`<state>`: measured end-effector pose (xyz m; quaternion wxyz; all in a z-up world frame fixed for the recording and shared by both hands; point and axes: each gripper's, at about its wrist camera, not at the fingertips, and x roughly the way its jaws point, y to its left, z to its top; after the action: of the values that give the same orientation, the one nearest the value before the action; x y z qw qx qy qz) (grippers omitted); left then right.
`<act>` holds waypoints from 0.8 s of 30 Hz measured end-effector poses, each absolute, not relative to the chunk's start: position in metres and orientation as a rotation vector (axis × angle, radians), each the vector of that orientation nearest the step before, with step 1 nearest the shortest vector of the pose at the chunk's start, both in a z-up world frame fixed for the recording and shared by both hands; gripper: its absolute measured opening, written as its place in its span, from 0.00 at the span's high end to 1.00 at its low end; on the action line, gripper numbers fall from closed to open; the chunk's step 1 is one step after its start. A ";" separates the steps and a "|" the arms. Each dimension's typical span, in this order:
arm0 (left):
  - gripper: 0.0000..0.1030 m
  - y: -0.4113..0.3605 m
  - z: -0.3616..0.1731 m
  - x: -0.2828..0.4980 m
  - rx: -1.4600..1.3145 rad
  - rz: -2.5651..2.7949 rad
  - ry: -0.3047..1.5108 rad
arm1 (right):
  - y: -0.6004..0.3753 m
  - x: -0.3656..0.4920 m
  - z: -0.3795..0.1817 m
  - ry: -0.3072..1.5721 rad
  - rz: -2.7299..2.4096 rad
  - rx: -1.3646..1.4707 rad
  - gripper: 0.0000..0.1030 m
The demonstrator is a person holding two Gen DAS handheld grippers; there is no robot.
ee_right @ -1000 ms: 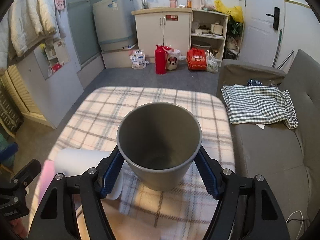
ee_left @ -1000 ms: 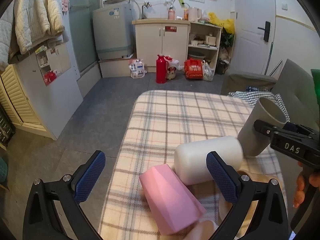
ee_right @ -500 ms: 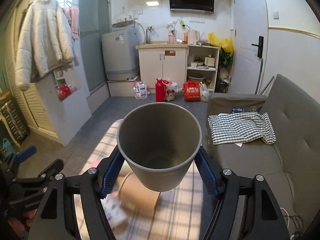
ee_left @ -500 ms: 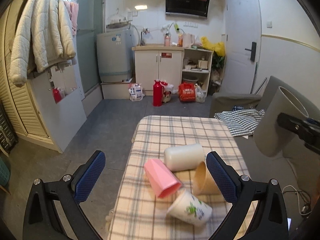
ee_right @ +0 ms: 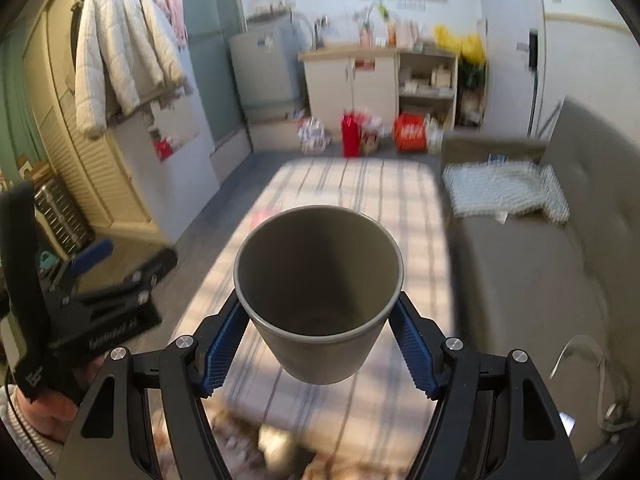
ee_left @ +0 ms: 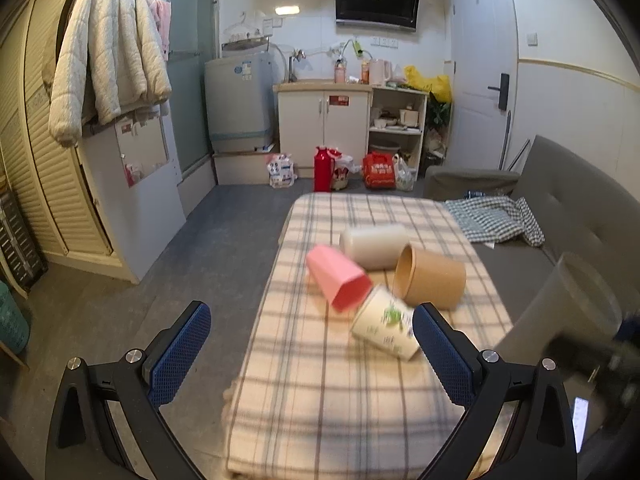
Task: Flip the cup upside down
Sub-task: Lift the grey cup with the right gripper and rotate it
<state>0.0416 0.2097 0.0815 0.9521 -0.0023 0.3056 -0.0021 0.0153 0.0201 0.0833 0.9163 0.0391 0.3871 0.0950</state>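
Right gripper [ee_right: 320, 346] clamps the grey tapered plastic cup [ee_right: 318, 292] mid-frame, mouth facing the camera; left gripper [ee_left: 310, 350] fingers spread, empty.

From my remote seat I find no text I can read. The red label [ee_left: 339, 100] on the white cabinet [ee_left: 323, 132], upper middle of the left wrist view, is too small. White lettering on the left gripper's body [ee_right: 114, 334], lower left of the right wrist view, is blurred.
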 end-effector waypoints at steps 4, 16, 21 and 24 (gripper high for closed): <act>0.00 0.211 0.060 0.034 -0.011 -0.005 0.663 | 0.026 0.009 0.044 0.914 0.204 0.109 0.31; 0.00 0.224 0.008 0.043 -0.005 0.026 0.772 | 0.034 0.058 -0.013 1.049 0.189 0.143 0.31; 0.00 0.226 -0.009 0.055 -0.018 0.029 0.822 | 0.035 0.087 -0.025 1.056 0.167 0.160 0.31; 0.00 0.223 -0.017 0.061 -0.015 0.028 0.846 | 0.031 0.098 -0.038 1.086 0.148 0.177 0.31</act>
<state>0.0607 0.2230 -0.0167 0.9116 -0.0075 0.4107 0.0134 0.0976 0.0310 -0.0385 0.8498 0.0841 0.5155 0.0704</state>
